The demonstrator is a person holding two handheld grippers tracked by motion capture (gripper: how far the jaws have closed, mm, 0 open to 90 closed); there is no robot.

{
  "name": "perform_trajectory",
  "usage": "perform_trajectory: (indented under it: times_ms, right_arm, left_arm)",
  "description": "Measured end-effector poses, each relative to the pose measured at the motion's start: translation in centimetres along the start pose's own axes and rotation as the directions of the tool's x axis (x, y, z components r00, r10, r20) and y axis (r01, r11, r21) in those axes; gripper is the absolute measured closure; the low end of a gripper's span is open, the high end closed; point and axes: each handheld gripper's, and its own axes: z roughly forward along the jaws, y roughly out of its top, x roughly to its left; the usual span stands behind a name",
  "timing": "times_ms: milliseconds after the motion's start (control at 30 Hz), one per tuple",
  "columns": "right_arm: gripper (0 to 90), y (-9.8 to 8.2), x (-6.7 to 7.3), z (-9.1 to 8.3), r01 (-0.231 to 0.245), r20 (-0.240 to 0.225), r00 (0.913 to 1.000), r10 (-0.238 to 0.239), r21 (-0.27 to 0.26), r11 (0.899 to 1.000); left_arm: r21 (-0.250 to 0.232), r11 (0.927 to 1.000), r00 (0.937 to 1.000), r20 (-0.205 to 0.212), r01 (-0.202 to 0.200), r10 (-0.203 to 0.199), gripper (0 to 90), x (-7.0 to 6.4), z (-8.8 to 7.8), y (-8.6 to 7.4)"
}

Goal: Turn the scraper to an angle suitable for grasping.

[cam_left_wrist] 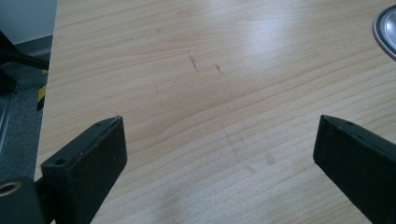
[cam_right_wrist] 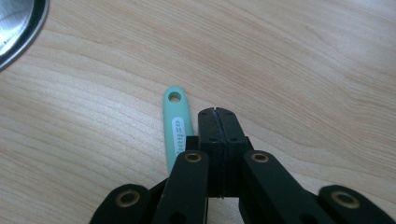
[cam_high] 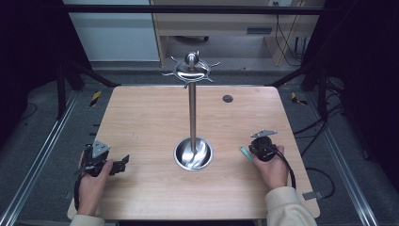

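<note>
The step in hand looks like the pickup of the mint-green handle (cam_right_wrist: 177, 128), a flat utensil handle with a hanging hole at its tip, lying on the wooden surface (cam_right_wrist: 303, 60) near the steel hook stand (cam_high: 192, 110); the right gripper (cam_right_wrist: 218, 112) is pressed fully together with nothing between its jaws, so the grab appears to have missed; the handle lies just beside that gripper's left jaw in the right gripper view, running under the gripper's body, outside the pinch. In the high view the handle (cam_high: 245, 153) pokes out beside the right gripper (cam_high: 254, 149). Next move, as I judge it: spread the jaws, shift sideways over the handle, close again. The left gripper (cam_left_wrist: 219, 140) is spread wide over bare wood, holding nothing.
</note>
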Motion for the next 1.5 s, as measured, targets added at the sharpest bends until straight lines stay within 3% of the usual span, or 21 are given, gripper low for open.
perform_trajectory:
  times_ms: [400,567,600,733,900,1033,1100,1133,1167,1400,1500]
  right_arm:
    - [90.0,-0.1,0.5,0.5,0.037,-0.053,0.9980,-0.035,0.037,0.999]
    - [90.0,-0.3,1.3,0.2,0.081,-0.112,0.9907,-0.077,0.037,0.996]
    - [90.0,-0.7,1.8,-0.2,0.104,-0.139,0.9855,-0.098,0.038,0.994]
    - [90.0,-0.9,2.3,-0.5,0.118,-0.150,0.9824,-0.111,0.041,0.992]
    - [90.0,-0.2,2.7,-1.6,0.143,-0.136,0.9805,-0.142,0.001,0.990]
    - [86.8,1.8,3.4,-2.7,0.233,-0.149,0.9632,-0.224,0.052,0.971]
    - [84.9,2.5,3.5,-2.9,0.276,-0.167,0.9519,-0.257,0.103,0.956]
    - [84.9,2.5,3.5,-2.9,0.276,-0.167,0.9519,-0.257,0.103,0.956]
    - [82.2,3.1,3.5,-2.8,0.302,-0.197,0.9420,-0.271,0.147,0.942]
    - [75.6,3.8,3.5,-1.7,0.345,-0.238,0.9267,-0.290,0.234,0.909]
    - [72.8,3.9,3.3,-1.4,0.338,-0.253,0.9283,-0.272,0.269,0.902]
  left_arm:
    - [0.004,1.0000,1.0000,-0.002,-0.005,0.005,2.5,0.0,0.0,0.0]
    - [0.007,1.0000,1.0000,0.001,-0.004,0.004,2.5,-0.1,0.1,0.0]
    - [0.007,1.0000,1.0000,0.000,-0.005,0.005,2.5,-0.1,0.1,0.0]
    - [0.009,0.9999,1.0000,0.001,-0.007,0.007,2.5,-0.2,0.1,0.0]
    - [0.016,0.9998,0.9999,0.001,-0.011,0.011,2.5,-0.2,0.0,-0.1]
    - [0.007,1.0000,0.9999,-0.014,-0.006,0.006,2.5,0.0,0.0,-0.2]
    - [0.007,0.9999,0.9998,-0.018,-0.011,0.011,2.6,0.1,0.0,-0.2]
    - [0.007,0.9999,0.9998,-0.018,-0.011,0.011,2.6,0.1,0.0,-0.2]
    - [0.007,0.9999,0.9998,-0.018,-0.009,0.009,2.6,0.1,0.0,-0.2]
    - [0.003,0.9998,0.9996,-0.021,-0.020,0.020,2.4,-0.3,0.1,-0.1]
    - [-0.001,0.9996,0.9994,-0.024,-0.027,0.027,2.4,-0.5,0.2,0.1]
